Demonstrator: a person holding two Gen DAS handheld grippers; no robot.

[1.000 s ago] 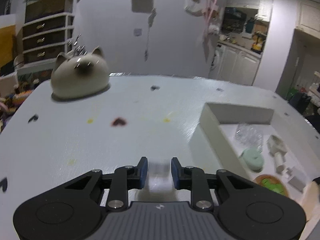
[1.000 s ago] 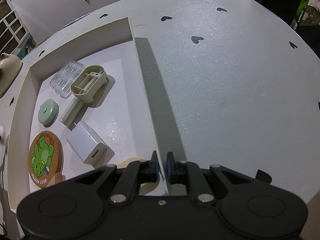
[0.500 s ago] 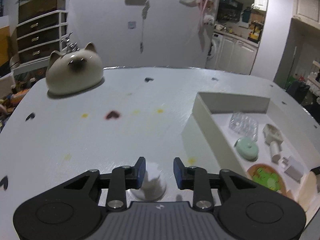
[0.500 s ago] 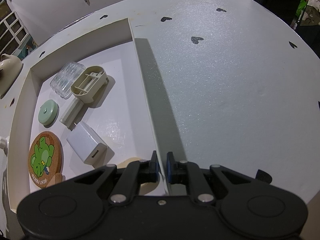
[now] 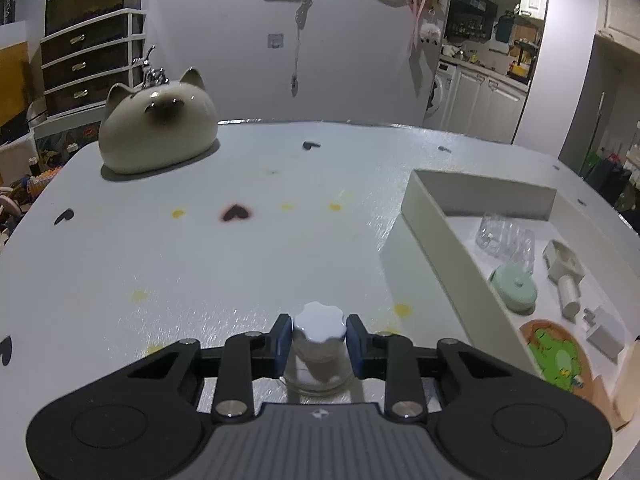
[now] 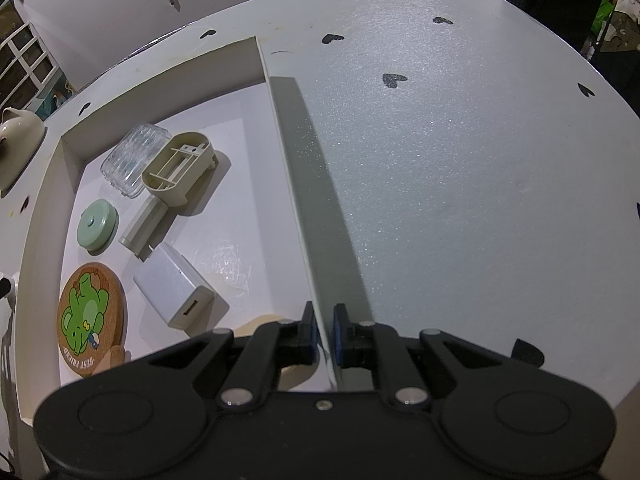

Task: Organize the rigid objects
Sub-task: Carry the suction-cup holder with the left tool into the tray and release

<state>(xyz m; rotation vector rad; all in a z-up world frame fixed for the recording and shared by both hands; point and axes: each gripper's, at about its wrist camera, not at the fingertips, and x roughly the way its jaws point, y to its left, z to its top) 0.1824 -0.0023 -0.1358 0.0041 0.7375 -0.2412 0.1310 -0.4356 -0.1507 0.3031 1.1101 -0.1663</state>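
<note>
A small clear jar with a white scalloped lid (image 5: pixel 319 334) stands on the white table between the fingers of my left gripper (image 5: pixel 319 340); the pads sit at each side of the lid with slight gaps. My right gripper (image 6: pixel 324 338) is shut on the right wall of the shallow white box (image 6: pixel 298 200). The box also shows at the right of the left wrist view (image 5: pixel 448 240). Inside lie a clear ribbed case (image 6: pixel 134 160), a beige holder (image 6: pixel 176 168), a green round tin (image 6: pixel 97 224), a white charger (image 6: pixel 174 294) and a cork coaster with a green bear (image 6: pixel 90 316).
A ceramic cat-shaped dish (image 5: pixel 156 136) sits at the table's far left. Heart stickers and yellow spots dot the tabletop (image 5: pixel 236 213). Drawers (image 5: pixel 88 64) and kitchen cabinets (image 5: pixel 480 100) stand beyond the table.
My left gripper has opened and pulled back, leaving the jar standing on the table between its fingers. The right gripper has not moved.
</note>
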